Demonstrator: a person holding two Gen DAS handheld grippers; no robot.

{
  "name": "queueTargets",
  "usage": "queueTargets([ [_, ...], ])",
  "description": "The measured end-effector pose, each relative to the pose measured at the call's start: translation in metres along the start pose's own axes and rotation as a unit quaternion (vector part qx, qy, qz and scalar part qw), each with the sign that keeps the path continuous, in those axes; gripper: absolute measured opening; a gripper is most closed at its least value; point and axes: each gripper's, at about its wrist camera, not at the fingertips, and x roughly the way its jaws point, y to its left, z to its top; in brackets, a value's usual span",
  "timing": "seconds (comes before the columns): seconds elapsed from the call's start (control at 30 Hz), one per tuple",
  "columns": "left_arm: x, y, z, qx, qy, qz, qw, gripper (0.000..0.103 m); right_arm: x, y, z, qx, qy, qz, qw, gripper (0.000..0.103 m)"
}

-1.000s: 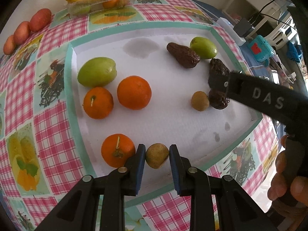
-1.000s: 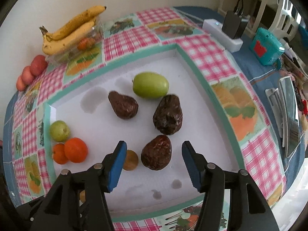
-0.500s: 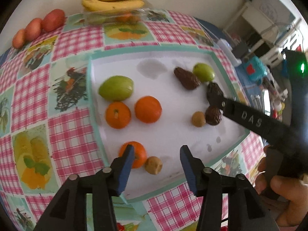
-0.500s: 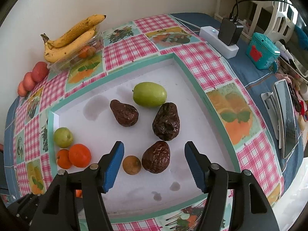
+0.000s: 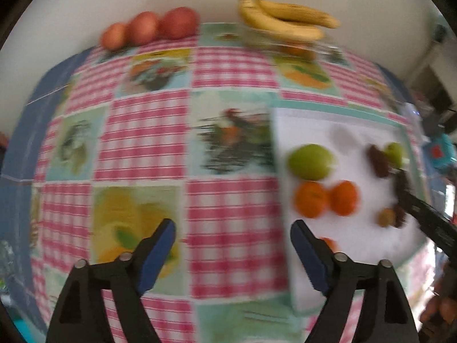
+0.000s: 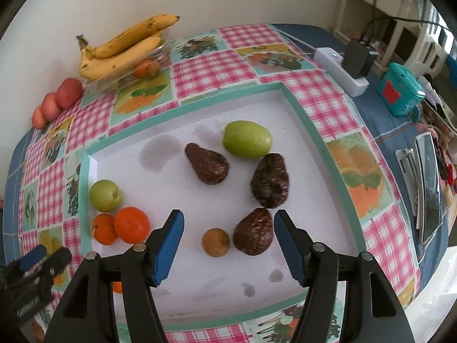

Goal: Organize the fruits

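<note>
The left gripper [image 5: 232, 245] has just been opened wide, nothing between its jaws, above the checked tablecloth [image 5: 228, 211]. The right gripper [image 6: 228, 237] is held spread over a dark avocado [image 6: 253, 231] and small brown fruit [image 6: 215, 242] on the white tray [image 6: 200, 280]

The small brown fruit that was clamped a second ago is released, and the left gripper [image 5: 232, 228] is now seen with its jaws just opened wide and nothing between them, carried off the white mat [image 5: 368, 245] to the checkered tablecloth [image 5: 228, 200] beside the mat's left edge.
</note>
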Motion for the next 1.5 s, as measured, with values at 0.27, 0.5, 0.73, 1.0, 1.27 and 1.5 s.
queueTargets([
  [0.27, 0.01, 0.035, 0.002, -0.047, -0.003, 0.029, 0.9985, 0.103, -0.002, 0.037, -0.003, -0.047, -0.005, 0.01, 0.999, 0.072],
  [0.5, 0.007, 0.043, 0.002, -0.057, -0.015, 0.045, 0.9972, 0.103, -0.008, 0.064, -0.008, -0.078, -0.019, 0.022, 0.997, 0.082],
  [0.73, -0.004, 0.051, -0.002, -0.065, -0.034, 0.064, 0.9953, 0.103, -0.013, 0.078, -0.019, -0.093, -0.032, 0.029, 0.995, 0.09],
  [1.0, -0.039, 0.048, -0.015, -0.061, -0.088, 0.115, 0.9876, 0.103, -0.025, 0.088, -0.041, -0.107, -0.037, 0.044, 0.993, 0.09],
  [1.27, -0.065, 0.035, -0.035, -0.035, -0.101, 0.165, 0.9805, 0.103, -0.041, 0.089, -0.061, -0.116, -0.034, 0.058, 0.991, 0.09],
  [1.5, -0.07, 0.039, -0.054, -0.034, -0.075, 0.156, 0.9843, 0.103, -0.054, 0.086, -0.077, -0.126, -0.039, 0.061, 0.989, 0.09],
])
